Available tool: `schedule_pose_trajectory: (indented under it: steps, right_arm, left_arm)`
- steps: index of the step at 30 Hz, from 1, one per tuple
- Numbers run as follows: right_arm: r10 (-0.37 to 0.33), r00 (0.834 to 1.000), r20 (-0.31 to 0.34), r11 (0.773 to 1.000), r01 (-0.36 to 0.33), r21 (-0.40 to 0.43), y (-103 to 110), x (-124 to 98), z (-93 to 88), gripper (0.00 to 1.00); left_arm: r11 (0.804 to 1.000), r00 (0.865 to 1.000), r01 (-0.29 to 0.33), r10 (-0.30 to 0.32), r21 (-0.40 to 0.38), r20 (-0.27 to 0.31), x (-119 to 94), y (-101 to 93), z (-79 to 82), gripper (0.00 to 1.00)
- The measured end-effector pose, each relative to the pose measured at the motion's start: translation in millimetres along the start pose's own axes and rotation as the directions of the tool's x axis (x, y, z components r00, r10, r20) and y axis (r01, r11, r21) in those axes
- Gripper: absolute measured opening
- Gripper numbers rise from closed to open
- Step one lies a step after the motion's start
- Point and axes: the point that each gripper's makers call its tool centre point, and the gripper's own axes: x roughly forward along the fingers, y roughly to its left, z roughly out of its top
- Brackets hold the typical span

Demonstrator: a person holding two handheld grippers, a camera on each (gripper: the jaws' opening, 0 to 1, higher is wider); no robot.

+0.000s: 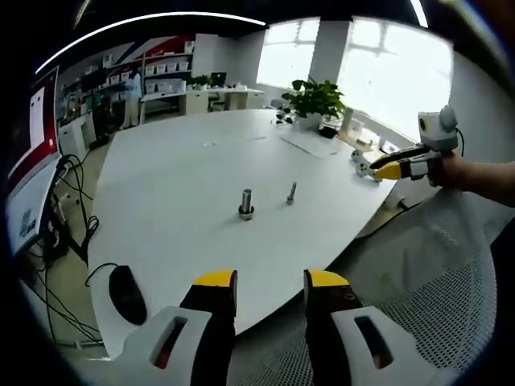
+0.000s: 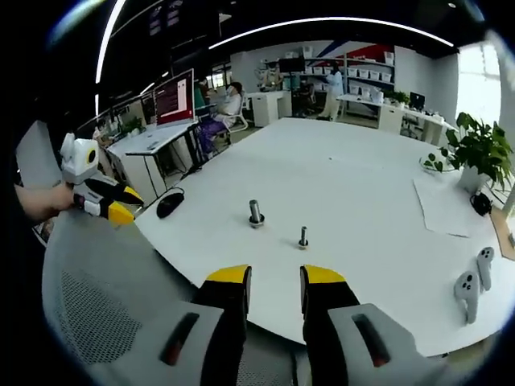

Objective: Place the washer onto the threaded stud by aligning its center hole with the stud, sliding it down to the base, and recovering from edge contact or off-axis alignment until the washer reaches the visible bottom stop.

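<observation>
A thick metal stud (image 1: 246, 203) stands upright near the middle of the white table (image 1: 177, 185), with a wider ring around its foot. A thinner bolt (image 1: 291, 192) stands just to its right. My left gripper (image 1: 270, 281) is open and holds nothing, back off the table's near edge. The right gripper (image 1: 398, 167) hangs in a hand off the table's right edge. In the right gripper view the stud (image 2: 256, 213) and the thin bolt (image 2: 303, 236) stand ahead of my open, bare right gripper (image 2: 275, 277). The left gripper (image 2: 109, 201) shows at the left. I cannot pick out a loose washer.
A black mouse (image 1: 127, 293) lies near the table corner. A potted plant (image 1: 314, 100), a paper sheet (image 2: 447, 205) and two white controllers (image 2: 475, 281) sit along the far side. A mesh chair back (image 2: 105, 314) is below the grippers. Desks, screens and people stand further back.
</observation>
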Motion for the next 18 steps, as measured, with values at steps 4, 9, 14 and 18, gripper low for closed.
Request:
schedule_pose_trajectory:
  steps: [4, 9, 14, 18]
  right_arm:
    - [-0.011, 1.0, 0.002, 1.0, 0.011, 0.024, -3.3, 2.7, -3.1, 0.28]
    - [-0.041, 0.999, -0.003, 0.999, 0.041, 0.002, -9.0, 1.9, -8.0, 0.32]
    - [-0.043, 0.999, -0.021, 0.999, 0.042, -0.005, -7.6, 4.5, -11.4, 0.33]
    - [-0.051, 0.999, -0.014, 0.999, 0.051, 0.009, -11.7, 4.1, -10.7, 0.33]
  left_arm:
    - [1.0, 1.0, -0.001, 0.001, 0.003, -0.001, 0.4, 0.0, -0.2, 0.31]
    - [1.0, 1.0, 0.003, -0.003, 0.006, -0.011, 1.5, -1.6, -1.6, 0.31]
    - [1.0, 1.0, 0.007, -0.007, 0.01, -0.025, 2.8, -2.2, -4.3, 0.31]
    - [1.0, 1.0, 0.003, -0.002, 0.012, -0.013, 2.5, -1.0, -1.3, 0.29]
